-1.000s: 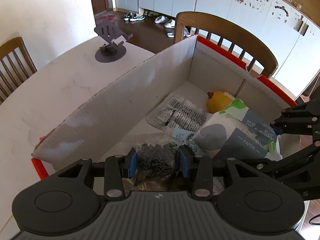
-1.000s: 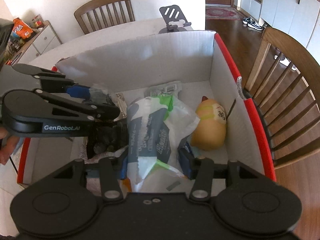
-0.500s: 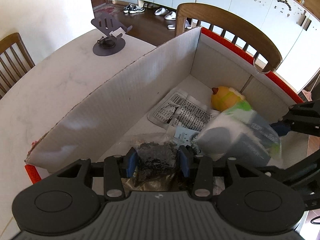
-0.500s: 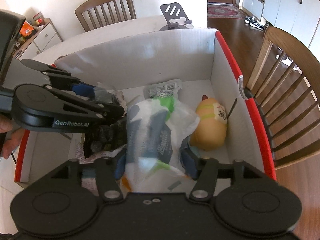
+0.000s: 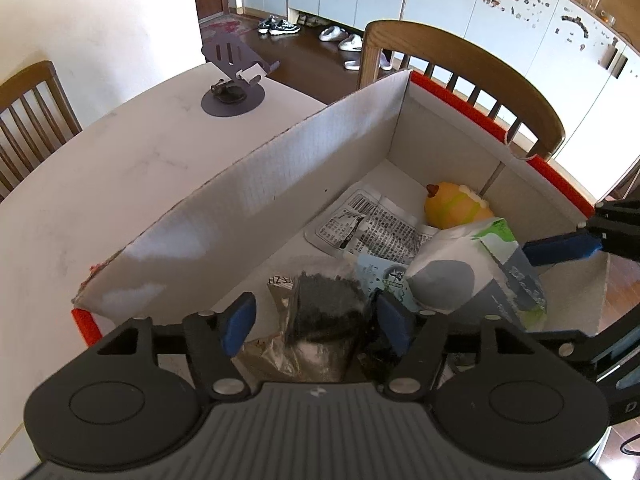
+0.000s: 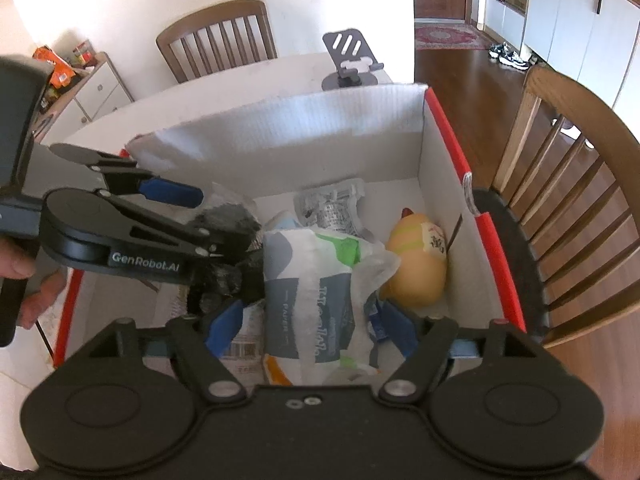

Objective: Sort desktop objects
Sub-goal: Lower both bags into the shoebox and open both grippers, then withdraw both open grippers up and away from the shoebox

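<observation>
- My left gripper (image 5: 316, 322) jaws are opening around the dark granule pouch (image 5: 326, 312); it may snag.
- My right gripper (image 6: 310, 330) jaws are opening, releasing the tissue pack (image 6: 316, 292) into the cardboard box (image 6: 280, 140); clinging film could lift it.

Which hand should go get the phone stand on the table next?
Probably the left. The left gripper sits over the side of the white cardboard box that faces the dark grey metal phone stand. The right gripper sits nearer the opposite, chair-side wall. Both jaws are opening.
</observation>
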